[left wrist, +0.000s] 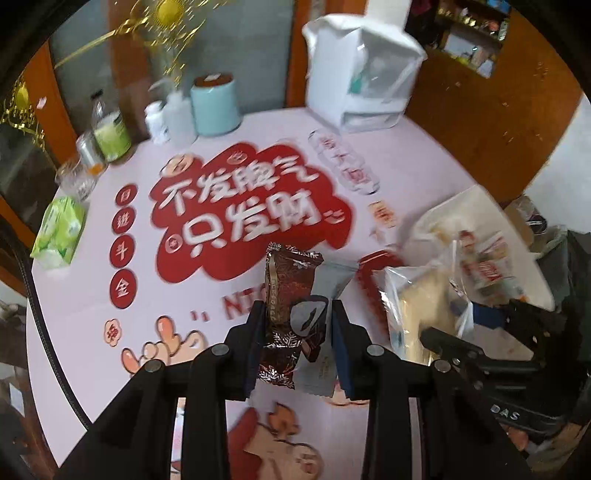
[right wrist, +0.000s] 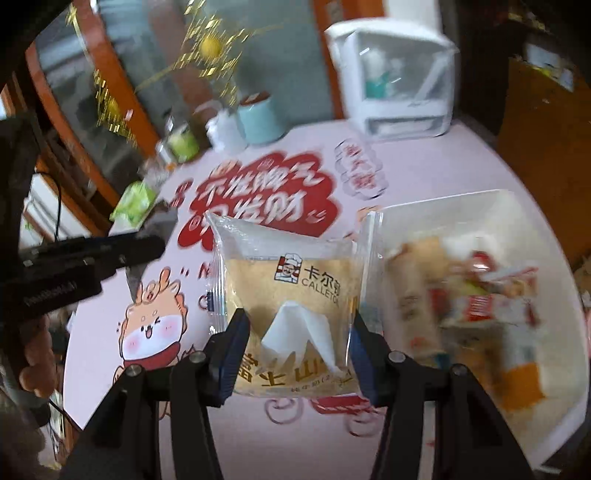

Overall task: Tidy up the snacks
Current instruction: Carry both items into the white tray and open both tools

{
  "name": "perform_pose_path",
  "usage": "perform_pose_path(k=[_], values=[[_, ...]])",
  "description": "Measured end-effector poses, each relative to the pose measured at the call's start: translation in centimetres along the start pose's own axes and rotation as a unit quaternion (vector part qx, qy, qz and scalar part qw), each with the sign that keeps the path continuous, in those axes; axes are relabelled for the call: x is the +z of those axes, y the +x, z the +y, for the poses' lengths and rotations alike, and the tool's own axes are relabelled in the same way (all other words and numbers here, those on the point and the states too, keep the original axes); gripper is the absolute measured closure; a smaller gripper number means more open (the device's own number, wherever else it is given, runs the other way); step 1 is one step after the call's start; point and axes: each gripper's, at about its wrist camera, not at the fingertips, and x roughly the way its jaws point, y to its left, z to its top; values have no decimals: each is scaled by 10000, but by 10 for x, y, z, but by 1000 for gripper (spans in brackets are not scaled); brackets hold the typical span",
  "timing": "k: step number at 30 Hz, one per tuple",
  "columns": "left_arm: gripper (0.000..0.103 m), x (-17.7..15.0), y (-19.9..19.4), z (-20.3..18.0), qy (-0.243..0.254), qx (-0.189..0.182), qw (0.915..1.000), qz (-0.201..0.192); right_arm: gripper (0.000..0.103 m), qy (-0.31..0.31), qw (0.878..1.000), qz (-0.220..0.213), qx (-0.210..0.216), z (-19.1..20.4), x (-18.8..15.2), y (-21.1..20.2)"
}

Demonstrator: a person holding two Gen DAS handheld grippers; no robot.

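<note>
Left gripper [left wrist: 298, 328]: closed on brown snack packet [left wrist: 286, 295] and grey packet [left wrist: 325, 317], upright between fingers. Right gripper [right wrist: 297, 343]: closed on cake packet [right wrist: 291, 295], just left of clear bin [right wrist: 517, 206] at table's right edge.

Looks like a home dining rm: round counter [left wrist: 424, 155] w/ a festive red-and-pink printed cover, wood-framed glass cabinets behind. Household bits crowd its far edge, e.g. teal canister [left wrist: 215, 105], bottles [left wrist: 110, 129], green tissue pack [left wrist: 59, 230], white plastic organizer box [left wrist: 364, 70]. Gold tinsel decor w/ yellow balls [left wrist: 162, 14] hangs above.
</note>
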Motion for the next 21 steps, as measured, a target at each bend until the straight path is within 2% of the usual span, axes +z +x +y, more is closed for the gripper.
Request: perform_pose_path(k=[6,12,17,21], values=[[71,9,-20,-68,298,-348,9989,-128,50,325,9966,-577,-485,-55,4,-60],[71,23,-20,-144,630,-723,9952,-190,50,587,9874,-978,-1093,-106,9,-98],[71,40,-16,-208,855,-887,9918,-329,50,739,9837,-951,-1333,-136,3,-105],[71,51,-2,-242,937,-822,9914,-391,50,803,9838,-774,-1406,-151,-4,-99]])
